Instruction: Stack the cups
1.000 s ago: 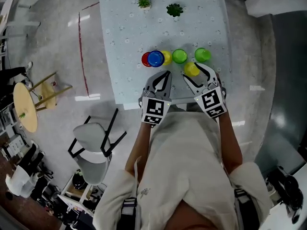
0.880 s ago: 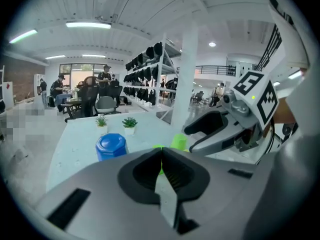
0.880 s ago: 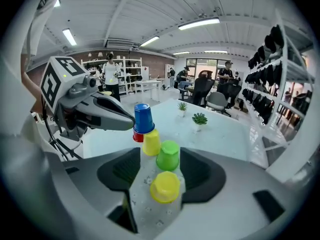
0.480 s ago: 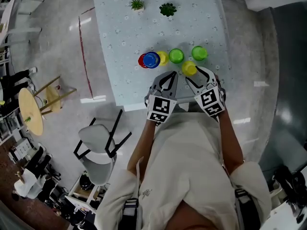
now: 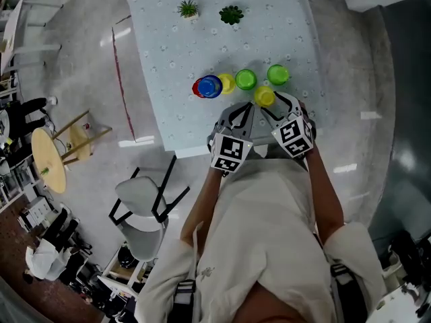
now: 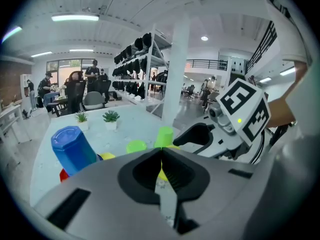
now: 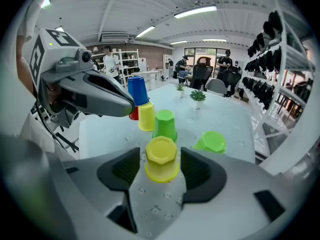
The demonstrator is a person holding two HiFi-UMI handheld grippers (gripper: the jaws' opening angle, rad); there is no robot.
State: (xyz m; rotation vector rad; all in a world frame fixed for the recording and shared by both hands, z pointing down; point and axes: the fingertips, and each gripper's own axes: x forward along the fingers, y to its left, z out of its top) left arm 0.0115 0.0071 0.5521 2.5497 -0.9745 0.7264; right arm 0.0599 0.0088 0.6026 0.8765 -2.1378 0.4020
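Note:
A yellow cup [image 7: 161, 159] stands upside down on the table, between the jaws of my right gripper [image 5: 276, 106]. That gripper is open, with a thin gap on each side of the cup. Beyond it stand a green cup [image 7: 165, 125], a second yellow cup [image 7: 146, 116] and a blue cup [image 7: 137, 90] stacked on a red one [image 7: 133, 114]. Another green cup [image 7: 212, 141] sits to the right. My left gripper [image 6: 161, 150] is shut and empty, hovering just left of the right one near the table's front edge.
Two small potted plants [image 5: 188, 8] [image 5: 231, 15] stand at the far side of the light patterned table [image 5: 175, 52]. A grey chair [image 5: 141, 197] and a round wooden stool [image 5: 47, 160] stand on the floor at the left. Shelving and people are far off.
My right gripper has sunk and moved forward so that its jaws stand on either side of the near yellow cup. The left gripper has shifted right, closer to the right one.

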